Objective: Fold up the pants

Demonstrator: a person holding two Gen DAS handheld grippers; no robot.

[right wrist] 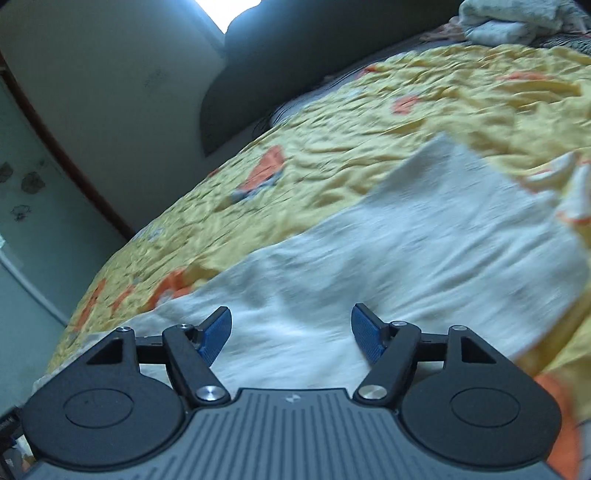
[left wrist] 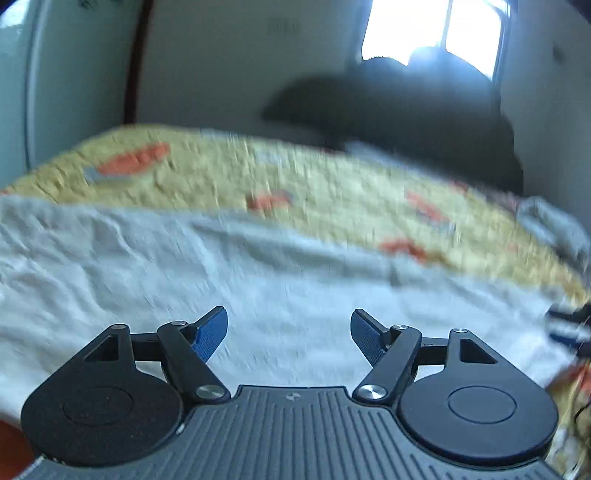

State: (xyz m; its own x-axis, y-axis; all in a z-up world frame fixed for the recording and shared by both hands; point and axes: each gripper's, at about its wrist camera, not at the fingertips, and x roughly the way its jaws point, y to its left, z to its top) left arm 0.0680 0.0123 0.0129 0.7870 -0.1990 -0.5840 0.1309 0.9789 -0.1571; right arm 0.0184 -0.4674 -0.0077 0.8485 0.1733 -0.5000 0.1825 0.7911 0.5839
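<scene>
One pair of white pants [right wrist: 424, 240] is lying spread on one bed, and one yellow bedspread [right wrist: 369, 122] with orange patches is covering that bed. Two tongs are showing: the left tongs [left wrist: 289, 332] and the right tongs [right wrist: 291, 328], each carrying two blue pads, so four pads in all, one of them here [left wrist: 210, 334] and another here [right wrist: 216, 332]. One dark headboard [right wrist: 266, 74] is standing behind the bed. One heap of pale laundry [right wrist: 509, 20] is sitting at the far corner; how many pieces it holds cannot be told. One bright window [left wrist: 436, 29] is showing.
</scene>
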